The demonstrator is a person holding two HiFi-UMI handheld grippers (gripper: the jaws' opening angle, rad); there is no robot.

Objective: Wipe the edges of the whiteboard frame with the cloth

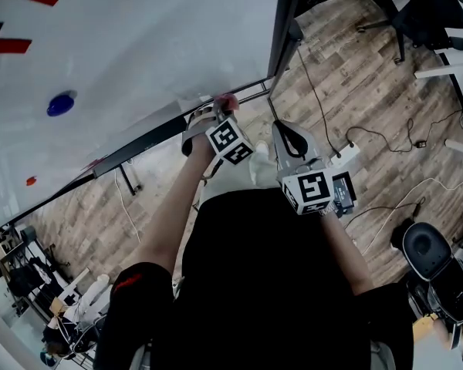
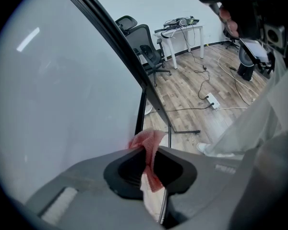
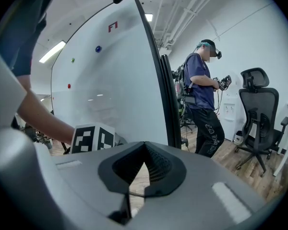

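The whiteboard (image 1: 139, 37) fills the upper left of the head view, with its dark frame (image 1: 150, 136) running along the lower edge. My left gripper (image 1: 214, 111) is shut on a pink cloth (image 1: 228, 101), which presses against the frame near the board's lower corner. In the left gripper view the cloth (image 2: 148, 145) bunches between the closed jaws of that gripper (image 2: 150, 152), right beside the frame (image 2: 120, 47). My right gripper (image 1: 282, 128) hangs just right of the left one, off the board. It (image 3: 144, 146) is shut with nothing in it and faces the frame's side edge (image 3: 169, 95).
A blue magnet (image 1: 60, 103) and red marks (image 1: 8, 46) are on the board. Cables and a power strip (image 1: 344, 155) lie on the wood floor. Office chairs (image 2: 146, 49) and a desk (image 2: 180, 30) stand behind. A person (image 3: 204, 95) stands beside another chair (image 3: 257, 114).
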